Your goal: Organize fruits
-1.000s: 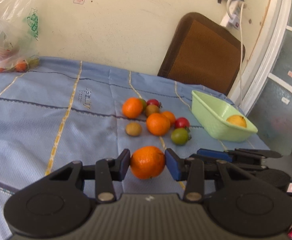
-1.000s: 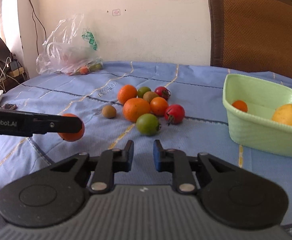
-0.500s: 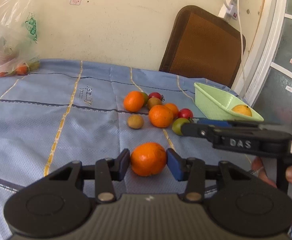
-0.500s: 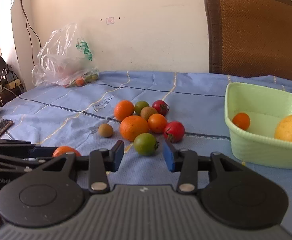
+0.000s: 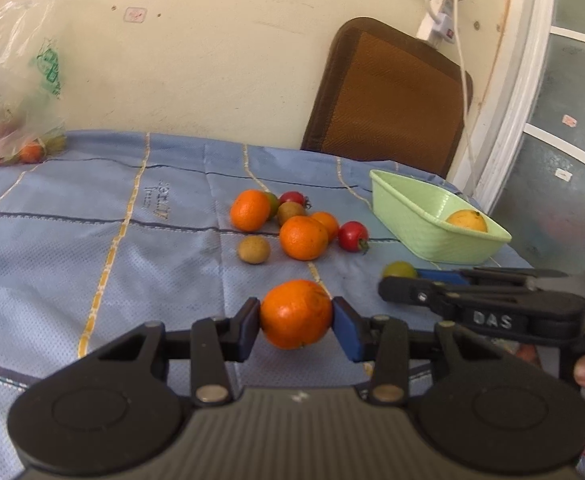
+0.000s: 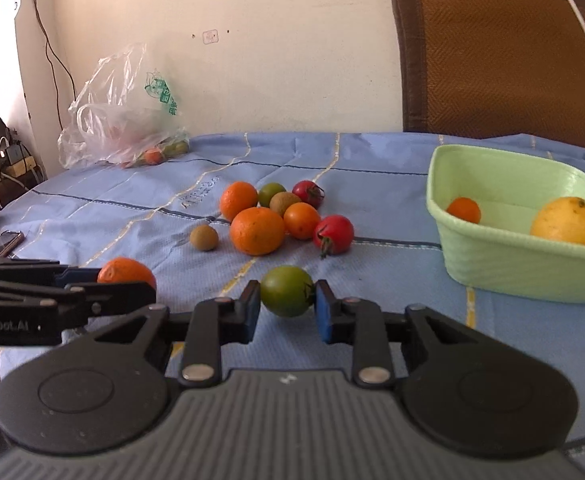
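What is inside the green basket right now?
The green basket holds a large yellow citrus fruit and a small orange fruit, lying apart. Its near wall hides the floor just behind it, so anything low there cannot be seen.

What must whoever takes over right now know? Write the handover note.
Left gripper: jaws shut on an orange.
Right gripper: jaws closing on the green tomato between them.
Done: a yellow fruit and a small orange fruit lie in the green basket.
Left: both gripped fruits, plus the loose cluster on the blue cloth.
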Action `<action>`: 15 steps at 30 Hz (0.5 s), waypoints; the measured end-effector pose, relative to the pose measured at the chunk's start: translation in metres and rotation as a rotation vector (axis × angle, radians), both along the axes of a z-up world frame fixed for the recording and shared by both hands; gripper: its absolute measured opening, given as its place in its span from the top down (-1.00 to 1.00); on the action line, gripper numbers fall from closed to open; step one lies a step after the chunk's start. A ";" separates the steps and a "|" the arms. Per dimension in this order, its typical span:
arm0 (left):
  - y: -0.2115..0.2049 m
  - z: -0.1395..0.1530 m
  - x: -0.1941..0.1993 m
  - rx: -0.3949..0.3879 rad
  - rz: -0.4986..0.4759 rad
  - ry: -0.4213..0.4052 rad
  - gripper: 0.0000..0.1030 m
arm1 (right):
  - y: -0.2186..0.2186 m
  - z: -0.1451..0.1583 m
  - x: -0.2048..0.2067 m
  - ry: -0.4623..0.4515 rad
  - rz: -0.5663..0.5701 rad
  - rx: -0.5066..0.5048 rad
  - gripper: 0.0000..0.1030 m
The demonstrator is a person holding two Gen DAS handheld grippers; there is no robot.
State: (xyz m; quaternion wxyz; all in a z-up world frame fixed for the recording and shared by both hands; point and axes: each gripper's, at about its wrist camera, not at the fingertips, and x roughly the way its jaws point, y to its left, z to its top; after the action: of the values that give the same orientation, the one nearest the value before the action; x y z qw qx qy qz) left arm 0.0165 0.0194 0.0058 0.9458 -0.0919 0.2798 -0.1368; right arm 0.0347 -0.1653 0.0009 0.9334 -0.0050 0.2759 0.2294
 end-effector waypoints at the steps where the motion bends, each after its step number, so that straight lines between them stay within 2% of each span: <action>1: -0.003 0.001 0.000 0.007 -0.012 -0.002 0.24 | -0.006 0.000 -0.006 -0.009 -0.011 -0.001 0.39; 3: -0.009 0.002 -0.001 0.012 -0.034 -0.004 0.24 | -0.014 -0.001 -0.016 -0.018 -0.029 -0.007 0.39; 7: -0.023 0.001 0.002 -0.038 -0.081 0.019 0.24 | -0.024 -0.002 -0.024 -0.039 -0.067 -0.050 0.39; 11: -0.038 -0.001 0.004 0.021 -0.097 0.025 0.24 | -0.029 -0.004 -0.025 -0.068 -0.094 -0.098 0.39; 15: -0.039 -0.003 0.004 0.031 -0.094 0.032 0.24 | -0.038 -0.006 -0.020 -0.025 -0.119 -0.045 0.39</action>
State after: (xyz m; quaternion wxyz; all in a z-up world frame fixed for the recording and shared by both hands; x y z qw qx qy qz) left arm 0.0205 -0.0196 0.0026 0.9351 -0.0661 0.3010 -0.1750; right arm 0.0151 -0.2038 -0.0051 0.9484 -0.0125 0.2690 0.1673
